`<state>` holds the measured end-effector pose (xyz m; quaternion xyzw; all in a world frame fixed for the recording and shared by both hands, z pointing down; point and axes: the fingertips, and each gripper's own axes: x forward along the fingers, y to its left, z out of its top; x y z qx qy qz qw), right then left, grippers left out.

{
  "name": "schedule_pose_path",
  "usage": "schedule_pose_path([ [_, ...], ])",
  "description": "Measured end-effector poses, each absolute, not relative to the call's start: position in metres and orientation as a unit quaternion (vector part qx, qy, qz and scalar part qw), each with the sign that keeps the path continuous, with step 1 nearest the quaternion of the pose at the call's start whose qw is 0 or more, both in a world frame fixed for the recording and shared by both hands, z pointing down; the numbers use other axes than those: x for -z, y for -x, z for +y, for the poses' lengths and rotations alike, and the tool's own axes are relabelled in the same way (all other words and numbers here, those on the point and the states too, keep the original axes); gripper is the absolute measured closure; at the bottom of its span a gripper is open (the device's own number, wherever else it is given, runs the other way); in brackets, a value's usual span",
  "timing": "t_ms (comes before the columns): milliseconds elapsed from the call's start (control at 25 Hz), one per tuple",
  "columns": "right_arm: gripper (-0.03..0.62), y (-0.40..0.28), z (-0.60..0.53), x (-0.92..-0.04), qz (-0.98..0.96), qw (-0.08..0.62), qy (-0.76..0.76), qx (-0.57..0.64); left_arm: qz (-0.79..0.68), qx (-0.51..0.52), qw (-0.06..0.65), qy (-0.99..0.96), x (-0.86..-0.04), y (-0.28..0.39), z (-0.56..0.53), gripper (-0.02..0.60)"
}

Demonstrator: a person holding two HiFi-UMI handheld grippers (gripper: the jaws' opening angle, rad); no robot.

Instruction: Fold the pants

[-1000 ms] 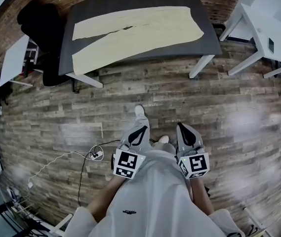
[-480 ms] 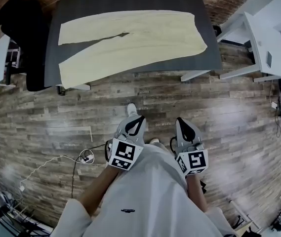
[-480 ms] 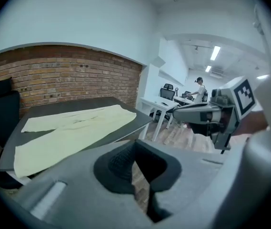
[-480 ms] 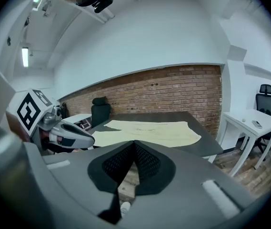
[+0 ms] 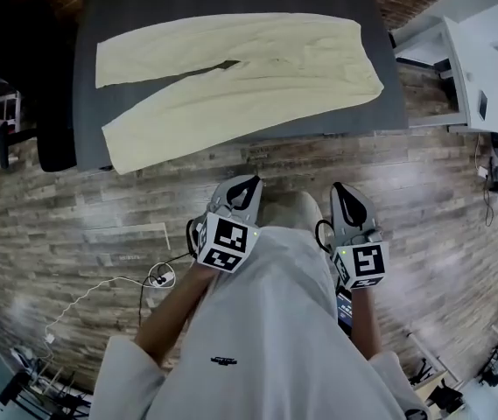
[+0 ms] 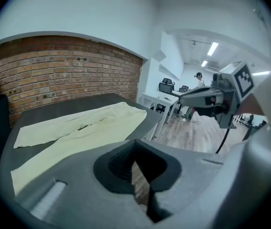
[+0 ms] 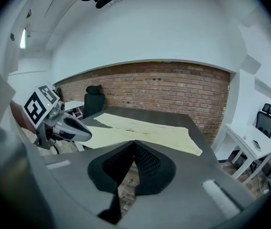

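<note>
Holding the left gripper [image 5: 249, 187] and right gripper [image 5: 343, 192] side by side at 6 o'clock, each with jaws pressed together on nothing. Pointing both toward 12 o'clock above the floor [image 5: 100, 208]. Lying flat at 12 o'clock on the table [image 5: 187, 3], well apart from both: pants [image 5: 240, 68], waist toward 3 o'clock, legs spreading toward 9 o'clock.

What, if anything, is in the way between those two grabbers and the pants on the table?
Nothing visible. The pants lie flat on the dark table; between them and the left gripper and right gripper, both shut and empty, is only bare wood floor. The black chair stands aside, at the head view's left.
</note>
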<state>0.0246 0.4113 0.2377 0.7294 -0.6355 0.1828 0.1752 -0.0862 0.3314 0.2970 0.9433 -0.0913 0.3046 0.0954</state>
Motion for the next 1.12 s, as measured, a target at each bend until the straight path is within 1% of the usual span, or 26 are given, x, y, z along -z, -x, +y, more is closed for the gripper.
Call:
schedule_pose_path([
  [160, 0.59, -0.038, 0.387, -0.244, -0.647, 0.208, -0.711, -0.184, -0.083, -0.326, 0.08, -0.938, -0.311, 0.078, 0.308, 0.577],
  [200, 0.548, -0.042, 0.381, -0.248, -0.651, 0.216, -0.704, -0.185, -0.082, -0.332, 0.073, -0.937, -0.315, 0.073, 0.302, 0.577],
  [240, 0.528, -0.047, 0.376, -0.252, -0.654, 0.225, -0.698, -0.185, -0.081, -0.337, 0.068, -0.936, -0.32, 0.069, 0.297, 0.577],
  [480, 0.526, -0.085, 0.343, -0.275, -0.669, 0.276, -0.669, -0.172, -0.072, -0.358, 0.062, -0.929, -0.341, 0.034, 0.276, 0.577],
  [840, 0.513, -0.141, 0.304, -0.325, -0.693, 0.338, -0.61, -0.182, -0.061, -0.389, 0.089, -0.915, -0.374, -0.036, 0.26, 0.572],
  [880, 0.513, -0.146, 0.303, -0.331, -0.696, 0.346, -0.601, -0.185, -0.057, -0.394, 0.092, -0.912, -0.38, -0.042, 0.26, 0.564],
  [920, 0.511, -0.151, 0.301, -0.338, -0.699, 0.356, -0.591, -0.187, -0.052, -0.401, 0.094, -0.91, -0.387, -0.047, 0.26, 0.533],
  [960, 0.513, -0.156, 0.299, -0.344, -0.701, 0.365, -0.582, -0.188, -0.048, -0.407, 0.094, -0.907, -0.393, -0.053, 0.259, 0.52],
  [1120, 0.514, -0.173, 0.297, -0.364, -0.707, 0.393, -0.553, -0.199, -0.046, -0.431, 0.085, -0.897, -0.421, -0.067, 0.252, 0.515],
])
